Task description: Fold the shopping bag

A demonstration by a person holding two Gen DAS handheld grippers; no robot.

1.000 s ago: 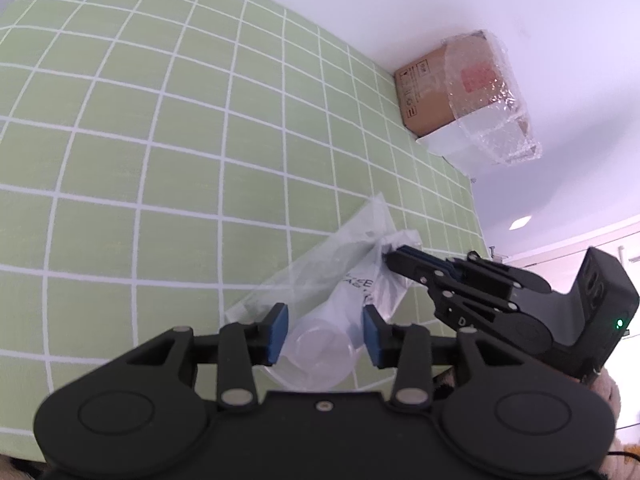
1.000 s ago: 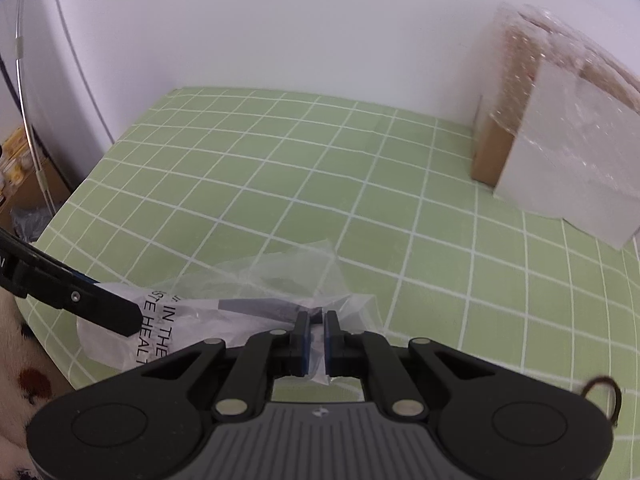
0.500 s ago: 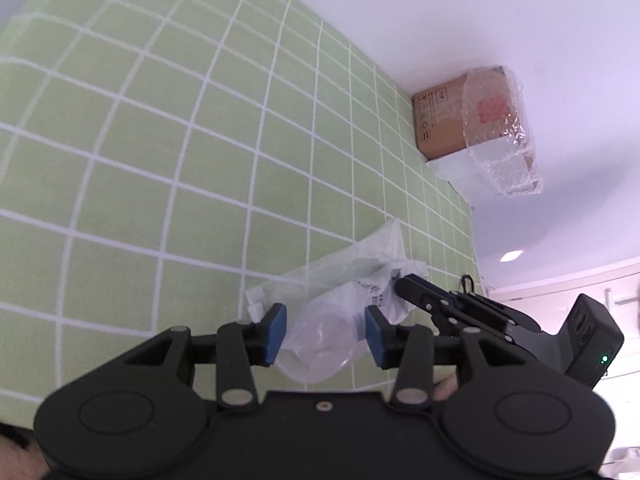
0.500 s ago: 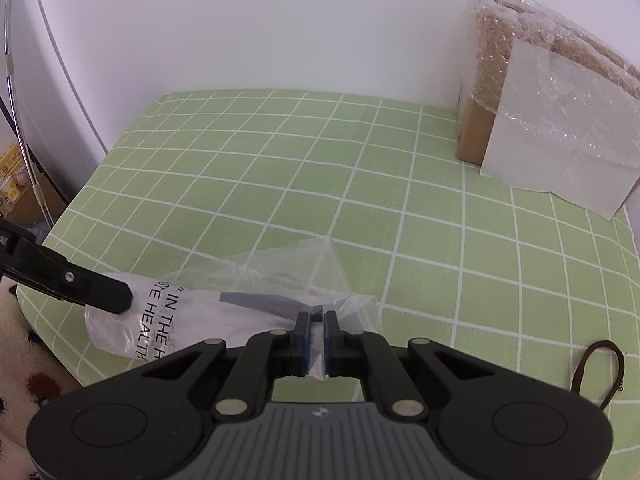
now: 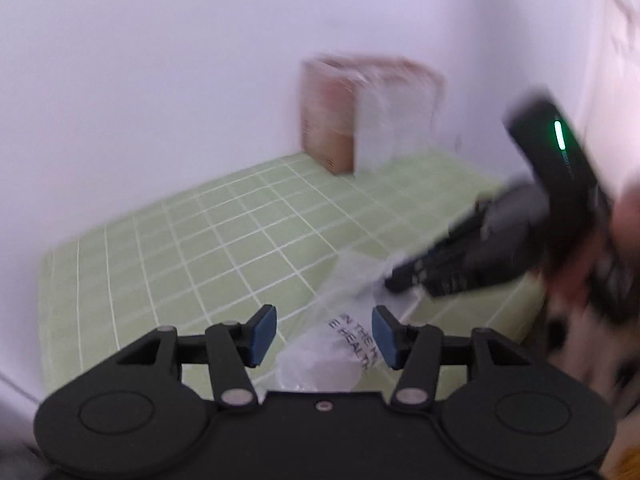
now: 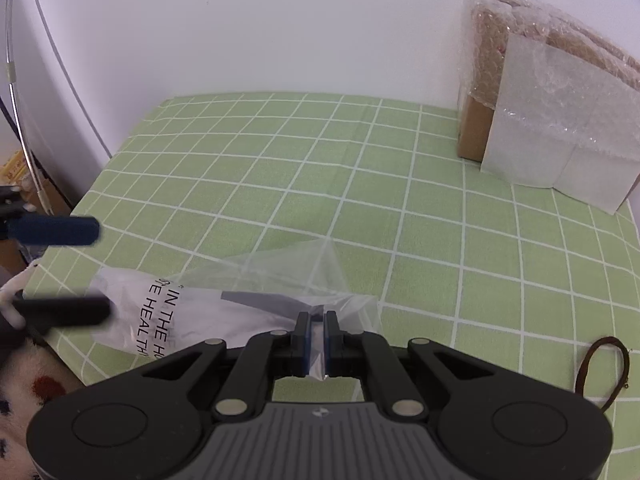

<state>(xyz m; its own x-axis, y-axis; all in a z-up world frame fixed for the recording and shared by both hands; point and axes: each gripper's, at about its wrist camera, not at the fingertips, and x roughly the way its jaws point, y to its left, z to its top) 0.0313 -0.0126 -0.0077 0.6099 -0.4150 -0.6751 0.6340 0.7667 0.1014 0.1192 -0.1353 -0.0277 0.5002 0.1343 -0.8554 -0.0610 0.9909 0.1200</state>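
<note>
Between the left gripper (image 5: pixel 324 330)'s opening, tilted-down jaws lies the shopping bag (image 6: pixel 208 312), untouched; the right gripper (image 6: pixel 317 340), angled steeply down, pinches its corner.

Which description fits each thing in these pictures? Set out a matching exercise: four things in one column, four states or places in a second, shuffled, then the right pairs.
Things
1. left tongs
2. right tongs
3. cardboard box
4. brown loop

States or places
A. wrapped in bubble wrap, against the wall
B. jaws apart and opening, pads clear of the shopping bag
C. lying flat near the cloth's near right edge
D. shut on a corner of the shopping bag

Pairs: 1-B, 2-D, 3-A, 4-C
</note>
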